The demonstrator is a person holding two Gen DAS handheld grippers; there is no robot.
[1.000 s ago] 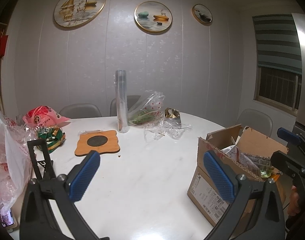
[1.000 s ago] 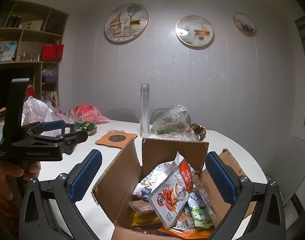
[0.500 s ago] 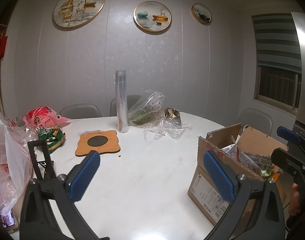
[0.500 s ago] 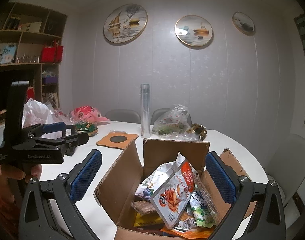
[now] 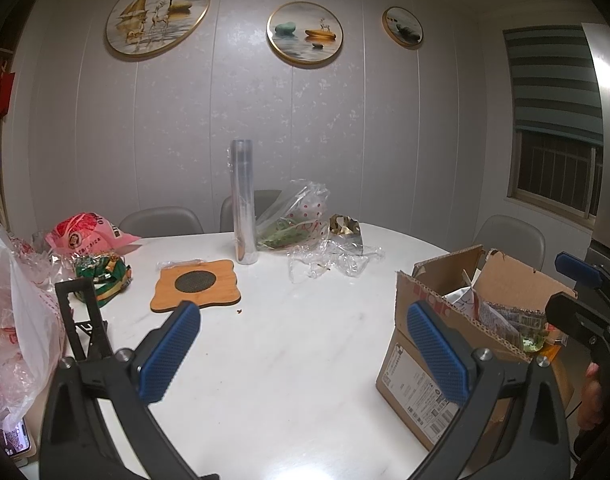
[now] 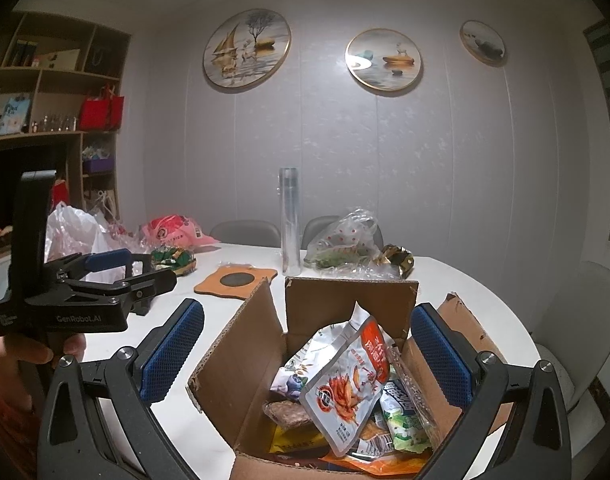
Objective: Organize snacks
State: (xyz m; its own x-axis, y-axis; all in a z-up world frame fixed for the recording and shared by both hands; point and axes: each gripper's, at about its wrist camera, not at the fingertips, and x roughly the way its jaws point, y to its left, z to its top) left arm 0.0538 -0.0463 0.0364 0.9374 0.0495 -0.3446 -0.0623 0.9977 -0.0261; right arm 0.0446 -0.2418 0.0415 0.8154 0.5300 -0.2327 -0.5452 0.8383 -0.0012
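Two wide-spread tools, left tool [image 5: 301,354] and right tool [image 6: 307,354], flank a corrugated cardboard box [image 6: 241,364] of glossy snack packets [image 6: 345,384].

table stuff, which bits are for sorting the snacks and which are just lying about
For the job:
cardboard box
snack packets
left gripper
right gripper

Lying about:
wooden trivet
clear tube
crumpled plastic wrap
pink bag

Raised flaps [image 6: 241,344] ring the cardboard box [image 6: 345,308]; top open.
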